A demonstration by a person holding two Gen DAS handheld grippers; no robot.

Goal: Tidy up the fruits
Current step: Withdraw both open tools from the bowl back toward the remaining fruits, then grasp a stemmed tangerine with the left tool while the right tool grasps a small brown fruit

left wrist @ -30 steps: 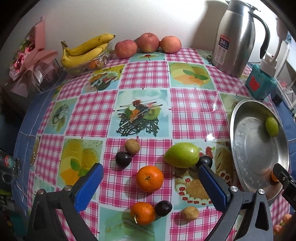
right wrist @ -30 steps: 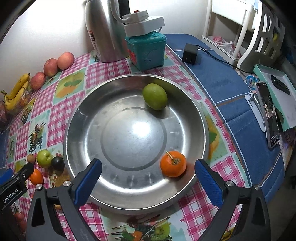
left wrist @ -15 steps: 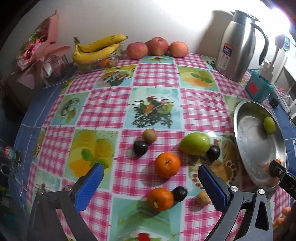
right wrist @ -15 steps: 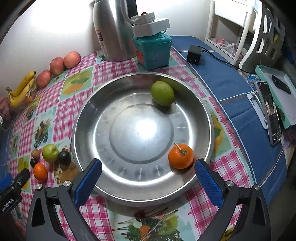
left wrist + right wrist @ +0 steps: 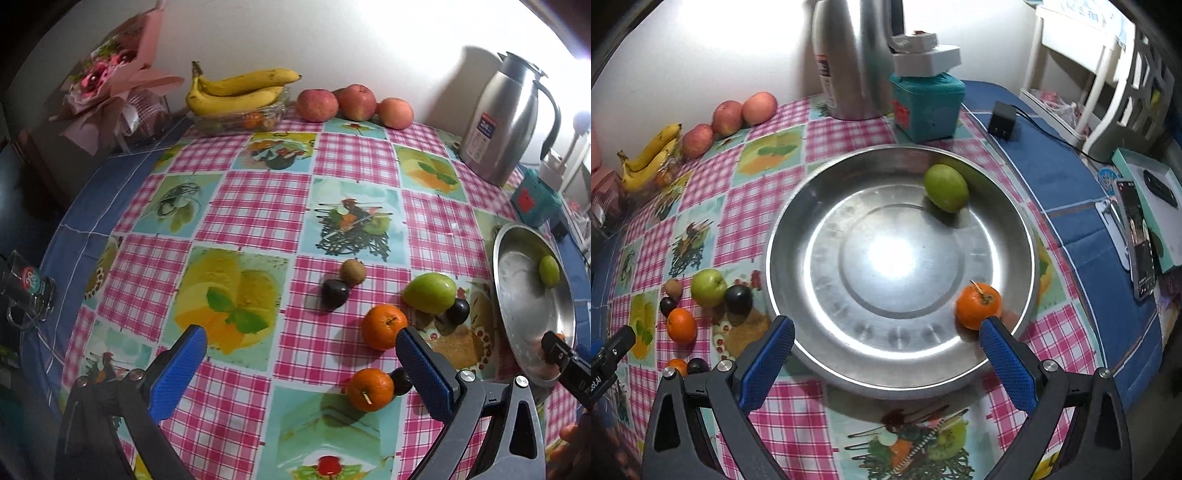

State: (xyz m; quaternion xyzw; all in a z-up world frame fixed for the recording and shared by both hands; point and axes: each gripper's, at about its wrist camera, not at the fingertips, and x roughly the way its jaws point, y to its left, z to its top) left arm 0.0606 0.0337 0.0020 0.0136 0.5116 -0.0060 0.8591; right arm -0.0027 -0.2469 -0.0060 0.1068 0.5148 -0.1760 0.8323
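Steel basin (image 5: 1023, 236) holds a green fruit (image 5: 946, 188) and an orange (image 5: 977, 305).

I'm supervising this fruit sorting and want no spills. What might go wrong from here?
1. The orange lies on the metal bowl's sloped wall, so a nudge may roll it.
2. The green fruit touches a dark plum; grabbing one may scatter the other.
3. The open left gripper could bump the nearer orange.

Left wrist view: high over tablecloth (image 5: 258, 206). Right: close above steel basin (image 5: 798, 229). Both share basin.
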